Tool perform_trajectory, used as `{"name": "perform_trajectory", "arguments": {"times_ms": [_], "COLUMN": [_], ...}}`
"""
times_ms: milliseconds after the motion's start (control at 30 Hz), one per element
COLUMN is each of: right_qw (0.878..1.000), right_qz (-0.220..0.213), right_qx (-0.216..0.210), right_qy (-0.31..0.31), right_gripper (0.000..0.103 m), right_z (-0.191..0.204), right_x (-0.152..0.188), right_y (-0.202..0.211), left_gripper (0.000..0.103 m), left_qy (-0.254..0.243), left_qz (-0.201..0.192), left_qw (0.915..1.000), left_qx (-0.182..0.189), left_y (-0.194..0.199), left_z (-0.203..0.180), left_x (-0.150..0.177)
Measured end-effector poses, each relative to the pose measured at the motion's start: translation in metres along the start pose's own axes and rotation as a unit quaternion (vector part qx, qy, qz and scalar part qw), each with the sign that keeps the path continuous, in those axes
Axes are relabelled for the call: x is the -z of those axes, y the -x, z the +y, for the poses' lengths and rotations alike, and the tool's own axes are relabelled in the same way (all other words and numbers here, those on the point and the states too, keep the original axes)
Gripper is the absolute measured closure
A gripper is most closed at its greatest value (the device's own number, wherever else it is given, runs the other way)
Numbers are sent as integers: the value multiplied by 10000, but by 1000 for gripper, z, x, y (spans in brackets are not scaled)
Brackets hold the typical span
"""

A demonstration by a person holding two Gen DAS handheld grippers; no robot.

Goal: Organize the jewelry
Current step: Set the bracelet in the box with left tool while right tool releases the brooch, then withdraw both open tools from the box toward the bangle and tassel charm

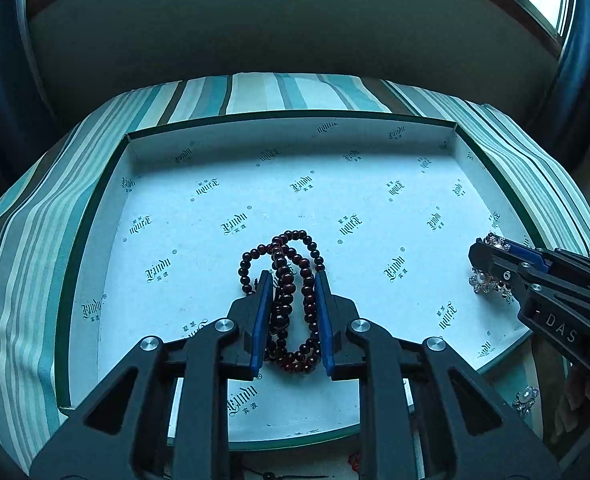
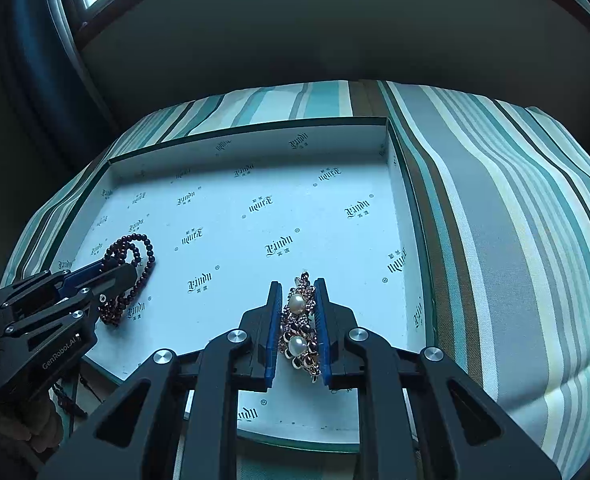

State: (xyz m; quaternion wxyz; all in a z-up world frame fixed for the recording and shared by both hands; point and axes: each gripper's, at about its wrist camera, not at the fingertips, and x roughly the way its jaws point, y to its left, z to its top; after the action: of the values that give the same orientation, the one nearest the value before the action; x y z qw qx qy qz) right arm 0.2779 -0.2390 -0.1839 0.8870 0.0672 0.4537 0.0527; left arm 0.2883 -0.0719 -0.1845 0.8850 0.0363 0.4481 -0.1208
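Left gripper (image 1: 293, 276) slack astride dark red bead strand (image 1: 291, 292), lengthwise between pads. Right gripper (image 2: 298, 284) clamped on pearl-and-gold bracelet (image 2: 299, 332), over white printed box tray (image 2: 391, 152); release downward.

a striped teal, white and brown cloth (image 1: 27, 240) covers the surface ahead of both hand-held grippers. directly on it lies a shallow open box lid (image 1: 95, 208), its white printed lining facing up.
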Motion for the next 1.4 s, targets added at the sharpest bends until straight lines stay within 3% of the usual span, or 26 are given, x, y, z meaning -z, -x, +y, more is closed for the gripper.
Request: {"name": "perform_trajectory", "arguments": {"times_ms": [167, 333, 400, 733, 1033, 1400], "right_qw": [10000, 9999, 9998, 9993, 9991, 9970], "right_qz": [-24, -140, -196, -334, -90, 395], "right_qx": [-35, -62, -67, -43, -30, -39], "right_qy": [-33, 36, 51, 175, 419, 658], "right_gripper": [84, 62, 59, 59, 59, 59], "right_z": [-1, 4, 5, 15, 32, 50], "right_x": [1, 0, -1, 8, 66, 133], "right_y": [1, 8, 12, 54, 95, 109], "left_gripper": [56, 36, 32, 29, 29, 29], "left_qy": [16, -32, -50, -49, 50, 285], "left_qz": [-45, -106, -110, -168, -73, 147], "left_qw": [10000, 9999, 9999, 9998, 9992, 9974], "left_qx": [-38, -25, -43, -107, -378, -638], "left_y": [2, 7, 9, 44, 92, 131], "left_z": [0, -3, -4, -6, -1, 20], "left_x": [0, -2, -2, 8, 48, 106]}}
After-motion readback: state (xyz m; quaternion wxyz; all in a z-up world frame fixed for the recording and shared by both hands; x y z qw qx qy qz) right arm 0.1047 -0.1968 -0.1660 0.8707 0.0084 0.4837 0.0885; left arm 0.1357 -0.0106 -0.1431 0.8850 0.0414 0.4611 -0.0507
